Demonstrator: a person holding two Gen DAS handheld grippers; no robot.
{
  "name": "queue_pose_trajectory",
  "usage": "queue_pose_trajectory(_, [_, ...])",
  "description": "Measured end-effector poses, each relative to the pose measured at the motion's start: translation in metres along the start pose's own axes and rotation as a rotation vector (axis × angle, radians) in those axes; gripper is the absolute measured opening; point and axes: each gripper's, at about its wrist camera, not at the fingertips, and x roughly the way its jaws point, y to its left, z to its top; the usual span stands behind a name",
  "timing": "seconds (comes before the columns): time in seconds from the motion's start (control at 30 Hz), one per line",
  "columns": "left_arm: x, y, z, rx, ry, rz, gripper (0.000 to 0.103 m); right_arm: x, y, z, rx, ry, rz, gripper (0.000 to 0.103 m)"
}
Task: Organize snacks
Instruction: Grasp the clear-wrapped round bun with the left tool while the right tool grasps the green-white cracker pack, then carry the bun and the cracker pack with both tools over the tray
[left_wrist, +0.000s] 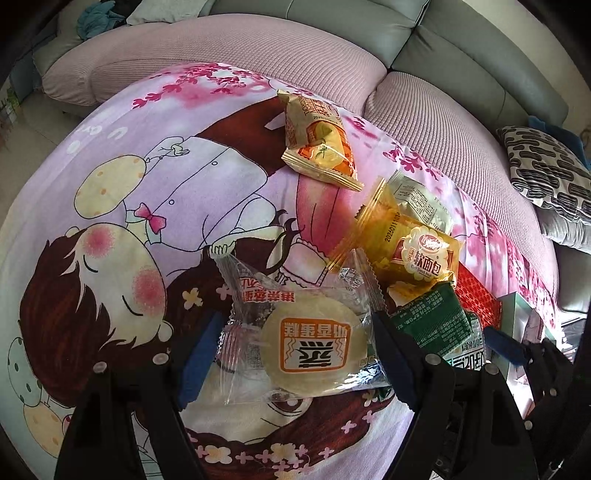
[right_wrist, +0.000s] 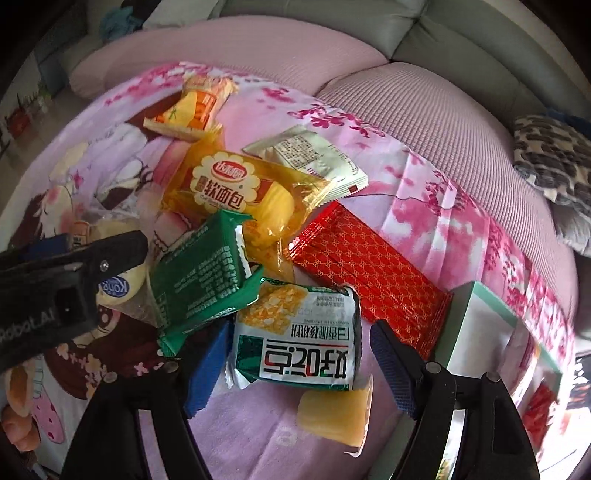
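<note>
My left gripper (left_wrist: 295, 354) points down at the cartoon blanket (left_wrist: 147, 206), shut on a clear-wrapped round cake (left_wrist: 310, 347); both blue pads press the wrapper's ends. In the right wrist view it (right_wrist: 74, 266) enters from the left. My right gripper (right_wrist: 299, 363) stands open around a white-and-green packet (right_wrist: 295, 343), with a gap at the right pad. A green packet (right_wrist: 203, 273) overlaps its top left corner. Beyond lie a yellow soft-bread packet (right_wrist: 229, 188), a red packet (right_wrist: 369, 266), a pale packet (right_wrist: 310, 158) and an orange packet (right_wrist: 192, 107).
A teal-rimmed box (right_wrist: 480, 291) stands at the right, beside the red packet. A small yellow wrapped cake (right_wrist: 340, 413) lies just below the white-and-green packet. Pink sofa cushions (left_wrist: 240, 48) run behind the blanket, and a patterned pillow (left_wrist: 546, 170) sits at far right.
</note>
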Motion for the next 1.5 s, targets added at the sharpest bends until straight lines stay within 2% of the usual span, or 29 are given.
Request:
queue_pose_trajectory(0.13, [-0.001,0.001,0.0,0.0,0.001,-0.004,0.082,0.006,0.002,0.004,-0.018,0.037,0.003,0.079])
queue_pose_trajectory(0.37, [-0.004,0.0,-0.001,0.004,-0.007,-0.005,0.076,0.002,0.002,0.006,-0.012,0.042,0.009,0.064])
queue_pose_trajectory(0.53, [-0.007,-0.002,-0.002,0.011,-0.013,-0.007,0.071,-0.003,0.0,0.0,0.028,0.029,0.023,0.059])
queue_pose_trajectory(0.87, [-0.015,-0.006,-0.007,0.024,-0.021,-0.015,0.064,-0.029,-0.012,-0.021,0.189,-0.046,0.062,0.058])
queue_pose_trajectory(0.97, [-0.017,-0.007,-0.008,0.025,-0.024,-0.016,0.063,-0.039,-0.017,-0.027,0.234,-0.076,0.044,0.058])
queue_pose_trajectory(1.27, [-0.03,-0.014,-0.012,0.038,-0.048,-0.033,0.062,-0.058,-0.029,-0.055,0.415,-0.145,0.08,0.058])
queue_pose_trajectory(1.5, [-0.047,-0.026,-0.014,0.07,-0.093,-0.051,0.062,-0.067,-0.038,-0.074,0.473,-0.169,0.066,0.058])
